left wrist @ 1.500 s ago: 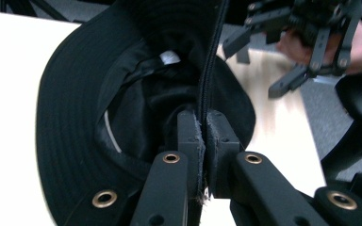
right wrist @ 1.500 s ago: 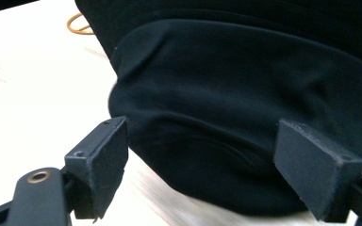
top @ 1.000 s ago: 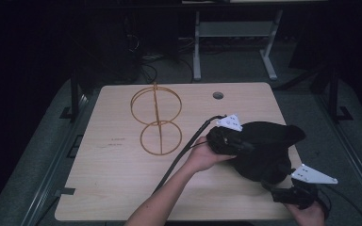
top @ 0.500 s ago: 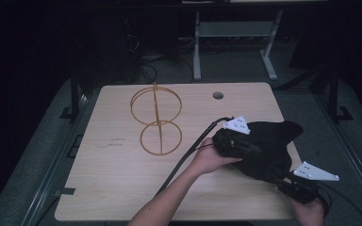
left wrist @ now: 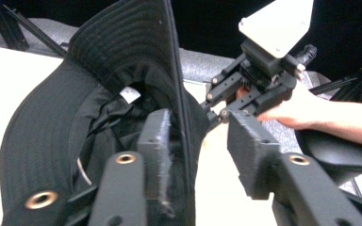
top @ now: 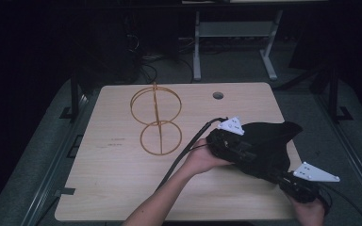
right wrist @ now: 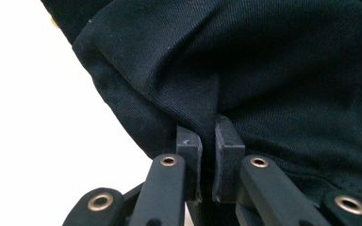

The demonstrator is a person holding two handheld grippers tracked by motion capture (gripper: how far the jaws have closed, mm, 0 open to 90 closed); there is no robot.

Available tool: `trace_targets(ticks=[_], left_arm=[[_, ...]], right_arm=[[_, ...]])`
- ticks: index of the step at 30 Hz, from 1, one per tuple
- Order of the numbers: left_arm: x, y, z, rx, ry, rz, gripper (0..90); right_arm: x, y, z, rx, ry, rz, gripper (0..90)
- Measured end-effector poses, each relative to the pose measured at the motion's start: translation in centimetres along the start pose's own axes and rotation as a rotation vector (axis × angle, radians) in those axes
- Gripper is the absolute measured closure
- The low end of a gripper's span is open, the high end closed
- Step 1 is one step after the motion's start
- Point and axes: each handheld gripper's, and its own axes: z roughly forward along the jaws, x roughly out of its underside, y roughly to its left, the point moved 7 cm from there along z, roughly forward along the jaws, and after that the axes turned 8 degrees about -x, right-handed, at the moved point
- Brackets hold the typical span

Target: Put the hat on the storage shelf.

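Between both tongs, black hat

black hat with white inner label, gold wire stand, pale wood table; black tools with white plates

On the tabletop, the wire stand is at the left and the hat lies at the right, well apart.
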Motion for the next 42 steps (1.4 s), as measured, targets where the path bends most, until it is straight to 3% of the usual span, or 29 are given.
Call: trace_targets(ticks=[1, 3, 14, 17, 18, 19, 20, 21, 24, 25, 26, 33, 39, 42], left_arm=[[0.3, 0.3, -0.7, -0.054, 0.012, 0.023, 48.0], [0.7, 0.5, -1.6, -0.074, 0.01, 0.027, 45.2], [4.1, 0.5, -5.8, -0.132, -0.025, -0.006, 39.1], [6.3, 0.4, -7.4, -0.166, -0.027, -0.027, 37.8], [6.3, 0.4, -7.4, -0.166, -0.027, -0.027, 37.1], [7.5, 0.3, -8.3, -0.176, -0.032, -0.042, 36.5], [7.5, 0.3, -8.3, -0.176, -0.032, -0.042, 36.0], [8.8, 0.3, -9.2, -0.199, -0.029, -0.043, 35.0], [10.2, 0.3, -9.9, -0.218, -0.022, -0.044, 34.7], [11.5, 0.4, -10.6, -0.232, -0.024, -0.063, 33.3], [11.5, 0.4, -10.6, -0.232, -0.024, -0.063, 33.2], [15.9, 0.9, -12.3, -0.297, -0.012, -0.102, 31.9], [17.6, 1.3, -12.7, -0.313, -0.028, -0.152, 31.7], [18.0, 1.5, -12.8, -0.322, -0.028, -0.154, 31.4]], right_arm=[[-0.2, 0.0, -0.1, 0.005, 0.0, -0.013, 83.5], [-0.3, 0.0, -0.1, 0.007, 0.001, -0.032, 83.5], [-1.0, -0.4, -0.6, 0.012, -0.007, -0.064, 83.8], [-1.5, -0.7, -0.9, 0.021, -0.005, -0.076, 83.9], [-1.5, -0.7, -0.9, 0.021, -0.005, -0.076, 83.9], [-1.9, -0.7, -1.1, 0.026, -0.016, -0.074, 84.0], [-1.9, -0.7, -1.1, 0.026, -0.016, -0.074, 84.0], [-2.2, -0.8, -1.2, 0.028, -0.026, -0.068, 84.2], [-2.6, -0.9, -1.2, 0.03, -0.028, -0.075, 84.3], [-3.0, -1.0, -1.2, 0.033, -0.033, -0.079, 84.5], [-3.0, -1.0, -1.2, 0.033, -0.033, -0.079, 84.5], [-5.0, -1.6, -1.9, 0.036, -0.063, -0.078, 84.8], [-6.7, -2.1, -2.2, 0.034, -0.057, -0.087, 85.0], [-7.4, -2.1, -2.2, 0.028, -0.065, -0.086, 85.0]])
